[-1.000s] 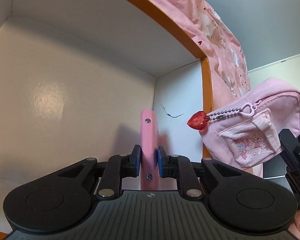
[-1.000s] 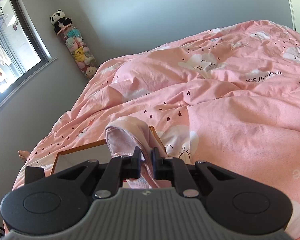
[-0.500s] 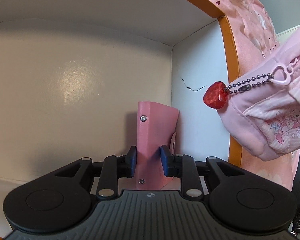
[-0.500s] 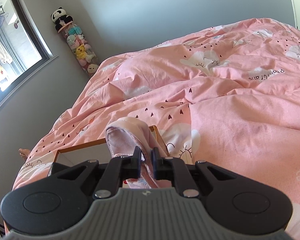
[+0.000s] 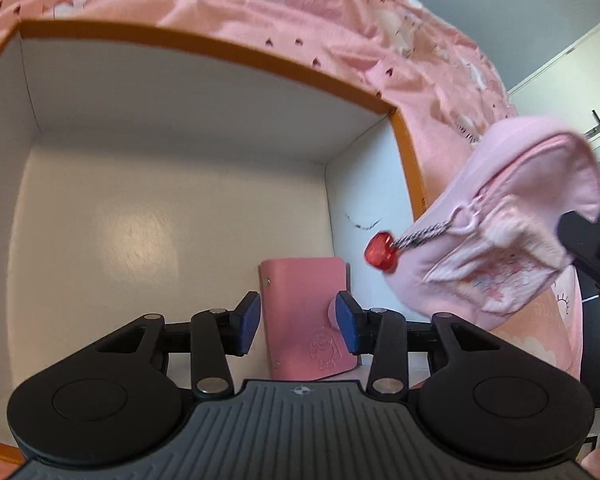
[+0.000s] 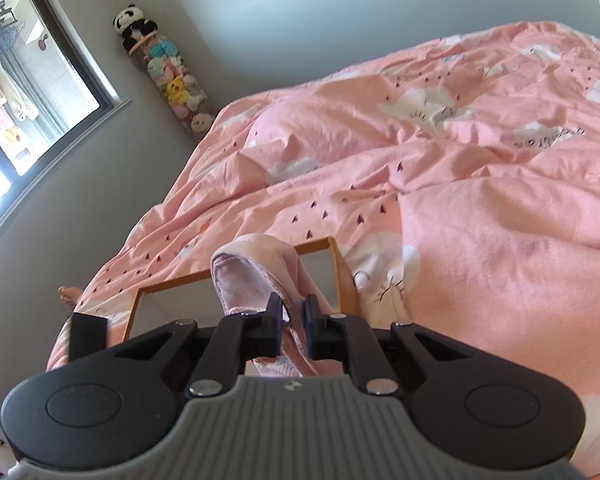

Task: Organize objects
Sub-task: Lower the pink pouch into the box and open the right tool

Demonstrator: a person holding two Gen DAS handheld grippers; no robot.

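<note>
Our left gripper [image 5: 296, 322] stands spread, freeing the wallet [image 5: 306, 316] in the box's [image 5: 204, 48] right corner. Our right gripper [image 6: 293, 320] pinches the pouch [image 5: 496, 236] beside the box — likely next in.

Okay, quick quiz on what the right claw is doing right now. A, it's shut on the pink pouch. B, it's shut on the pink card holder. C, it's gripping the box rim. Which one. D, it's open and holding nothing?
A: the right claw is shut on the pouch, held above the box, while the card holder stands free between the open left claw fingers.
</note>
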